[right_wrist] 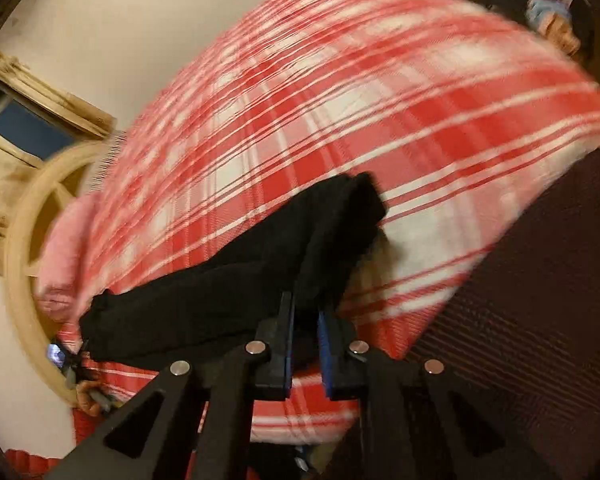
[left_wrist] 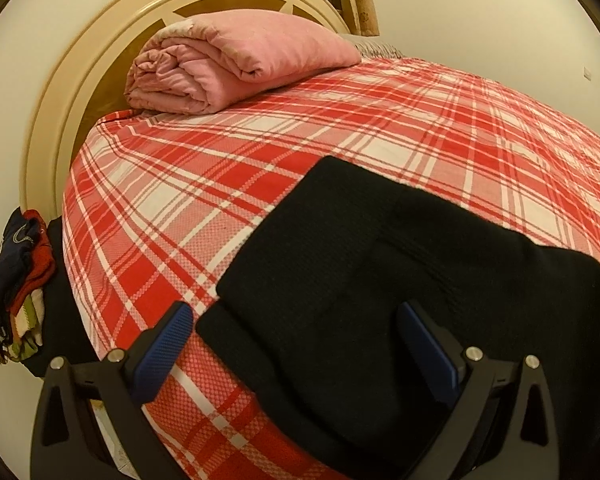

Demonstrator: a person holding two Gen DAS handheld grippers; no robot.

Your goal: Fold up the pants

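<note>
Your right tongs (right_wrist: 305,320) were pinched nearly closed on a bunched fold of the black pants (right_wrist: 228,280), the blue pads pressing the cloth from both sides and lifting that end clear of the bed. Your left tongs (left_wrist: 296,340) stood wide apart and gripped nothing; one blue ribbed pad (left_wrist: 168,344) hung over bare bedsheet, the other sat above the dark cloth.

From the left wrist camera the pants (left_wrist: 400,280) lay in a broad, flat slab across the near part of the bed, their far edge straight, with a squared corner pointing up the bed. The fabric was a matte, fine-ribbed knit, with a faint seam line through the middle. The right wrist view was motion-blurred, so the exact run of the folds there could not be made out.

Beyond the far edge, the red-and-white plaid bedsheet (left_wrist: 260,152) stretched smooth and uncluttered toward the headboard, leaving open room on that side and to the left. A soft pink quilt (left_wrist: 228,68), folded into a thick roll, rested at the head of the bed against the curved cream headboard (left_wrist: 80,80). A heap of mixed clothes (left_wrist: 16,288) sat beside the bed's left edge.
</note>
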